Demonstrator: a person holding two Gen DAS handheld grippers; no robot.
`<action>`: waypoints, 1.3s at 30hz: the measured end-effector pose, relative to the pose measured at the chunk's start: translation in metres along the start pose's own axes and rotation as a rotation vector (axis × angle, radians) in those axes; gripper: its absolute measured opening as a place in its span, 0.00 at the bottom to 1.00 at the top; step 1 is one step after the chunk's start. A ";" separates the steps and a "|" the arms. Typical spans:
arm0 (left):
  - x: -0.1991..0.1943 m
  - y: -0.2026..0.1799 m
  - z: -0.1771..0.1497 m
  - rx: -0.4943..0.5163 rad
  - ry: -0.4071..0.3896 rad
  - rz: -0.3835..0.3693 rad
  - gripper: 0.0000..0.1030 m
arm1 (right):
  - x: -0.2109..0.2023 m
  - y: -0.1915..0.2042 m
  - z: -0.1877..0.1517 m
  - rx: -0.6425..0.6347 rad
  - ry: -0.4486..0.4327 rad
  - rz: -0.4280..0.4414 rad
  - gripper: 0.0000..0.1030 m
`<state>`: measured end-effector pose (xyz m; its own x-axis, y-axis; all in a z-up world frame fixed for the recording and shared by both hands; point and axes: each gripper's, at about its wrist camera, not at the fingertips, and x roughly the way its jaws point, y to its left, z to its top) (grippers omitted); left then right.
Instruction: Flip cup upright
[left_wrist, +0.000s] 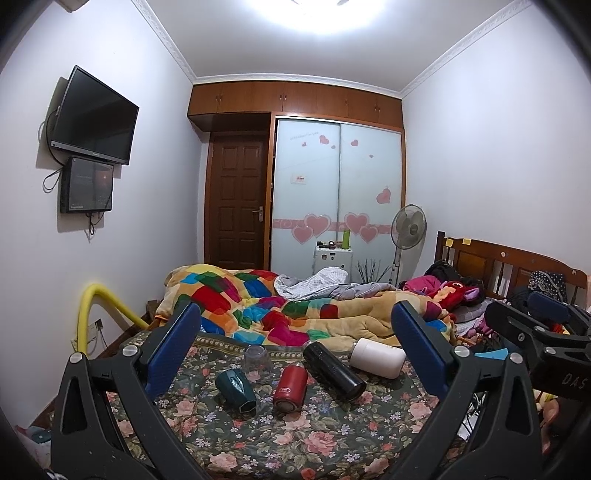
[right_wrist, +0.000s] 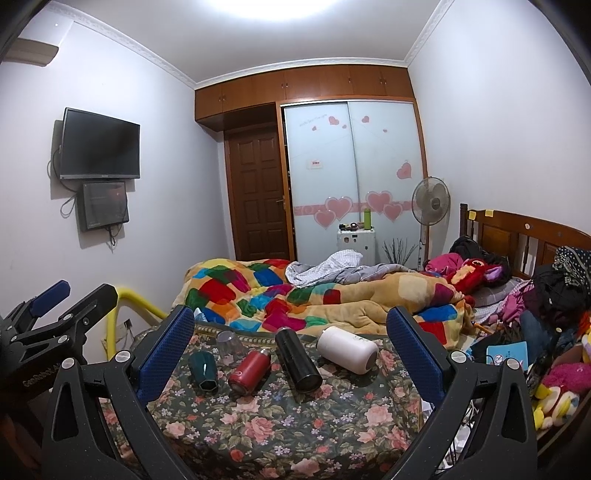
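Note:
Several cups lie on a floral cloth (left_wrist: 295, 435) over the bed's near end. A dark green cup (left_wrist: 236, 390) (right_wrist: 203, 370), a red flask (left_wrist: 291, 387) (right_wrist: 249, 372), a black flask (left_wrist: 334, 370) (right_wrist: 297, 360) and a white cup (left_wrist: 377, 357) (right_wrist: 346, 349) lie on their sides. A clear glass (left_wrist: 257, 358) (right_wrist: 229, 343) stands upside down behind them. My left gripper (left_wrist: 295, 354) is open and empty, held back from the cups. My right gripper (right_wrist: 291, 350) is open and empty too; it shows at the right edge of the left wrist view (left_wrist: 535, 325).
A patchwork quilt (left_wrist: 295, 310) and piled clothes (right_wrist: 535, 295) lie behind and right of the cloth. A yellow rail (left_wrist: 99, 306) stands at the bed's left. A wooden headboard (right_wrist: 517, 236), fan (right_wrist: 430, 201), wardrobe and wall TV (right_wrist: 99, 144) are farther off.

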<state>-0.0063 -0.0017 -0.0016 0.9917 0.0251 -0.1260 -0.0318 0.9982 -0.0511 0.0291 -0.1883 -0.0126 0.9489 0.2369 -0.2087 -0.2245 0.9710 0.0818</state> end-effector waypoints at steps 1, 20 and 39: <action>0.001 0.000 0.000 0.001 0.001 -0.002 1.00 | 0.000 0.000 0.000 0.000 0.000 0.000 1.00; 0.115 0.023 -0.039 -0.029 0.234 0.025 1.00 | 0.065 -0.021 -0.015 0.022 0.130 -0.046 1.00; 0.330 0.021 -0.183 0.024 0.754 -0.098 0.73 | 0.194 -0.059 -0.073 0.060 0.438 -0.108 1.00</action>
<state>0.2974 0.0172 -0.2254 0.6359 -0.0996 -0.7653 0.0638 0.9950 -0.0765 0.2105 -0.1970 -0.1290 0.7800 0.1382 -0.6104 -0.1041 0.9904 0.0912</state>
